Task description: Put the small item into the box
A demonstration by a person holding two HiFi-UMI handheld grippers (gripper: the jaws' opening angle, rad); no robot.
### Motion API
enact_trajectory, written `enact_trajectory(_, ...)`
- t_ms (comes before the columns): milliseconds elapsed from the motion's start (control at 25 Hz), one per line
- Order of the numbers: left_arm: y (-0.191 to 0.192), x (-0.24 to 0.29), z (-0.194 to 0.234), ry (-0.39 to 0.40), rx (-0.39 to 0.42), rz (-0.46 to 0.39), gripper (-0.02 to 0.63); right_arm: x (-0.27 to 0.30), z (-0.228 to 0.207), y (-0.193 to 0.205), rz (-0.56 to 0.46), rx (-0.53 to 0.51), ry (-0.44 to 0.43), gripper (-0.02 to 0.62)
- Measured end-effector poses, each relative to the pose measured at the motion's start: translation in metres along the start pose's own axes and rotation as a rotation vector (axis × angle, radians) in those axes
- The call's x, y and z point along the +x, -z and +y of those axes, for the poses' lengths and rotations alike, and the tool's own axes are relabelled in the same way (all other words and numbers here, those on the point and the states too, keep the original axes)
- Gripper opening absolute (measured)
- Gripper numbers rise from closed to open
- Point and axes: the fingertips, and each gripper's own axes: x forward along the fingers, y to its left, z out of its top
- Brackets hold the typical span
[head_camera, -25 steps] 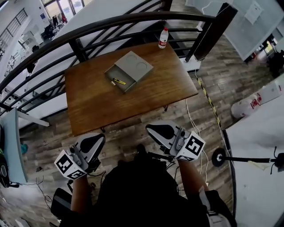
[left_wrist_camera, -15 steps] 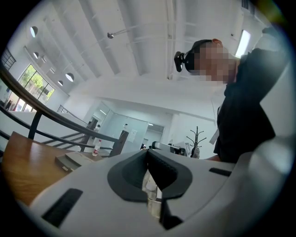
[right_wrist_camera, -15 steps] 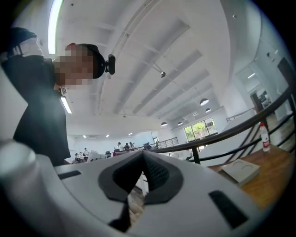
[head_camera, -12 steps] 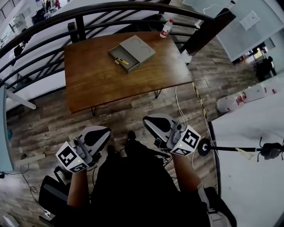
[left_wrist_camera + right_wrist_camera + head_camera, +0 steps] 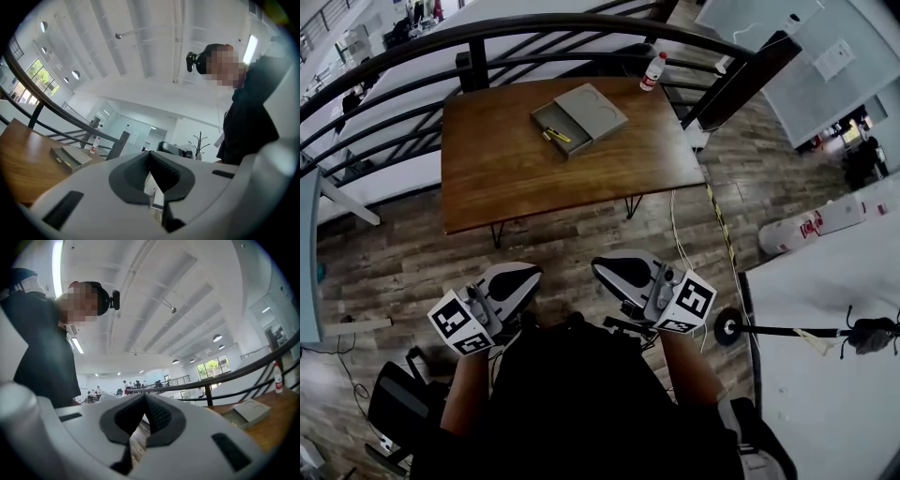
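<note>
Head view puts us well back from the worktop (image 5: 516, 178), holding the left hand-held gripper (image 5: 523, 278) and the right hand-held gripper (image 5: 605, 267) close to our body over the wooden floor. Each has its jaws together with nothing between them. Toward the worktop's far side, the small yellow item (image 5: 558, 136) lies in the open compartment of the grey box (image 5: 591, 108), and a bottle (image 5: 653, 71) stands at the far right corner.
</note>
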Motion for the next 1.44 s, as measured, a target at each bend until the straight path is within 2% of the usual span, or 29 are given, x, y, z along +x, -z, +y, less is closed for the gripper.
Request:
enact_trajectory(280, 0.028, 0.053, -0.035, 0.039, 0.021, 0.081, 0.015, -0.055, -0.007, 0.008, 0.007, 0.027, 0.01, 0.009)
enact_trajectory(600, 0.055, 0.09, -0.059, 0.047, 0.029, 0.131, 0.015, -0.109, -0.017, 0.018, 0.002, 0.045, 0.033, 0.009)
enact_trajectory(1440, 0.059, 0.109, -0.069, 0.026, 0.023, 0.137, 0.015, -0.134, -0.029, 0.016, -0.018, 0.054, 0.044, 0.009)
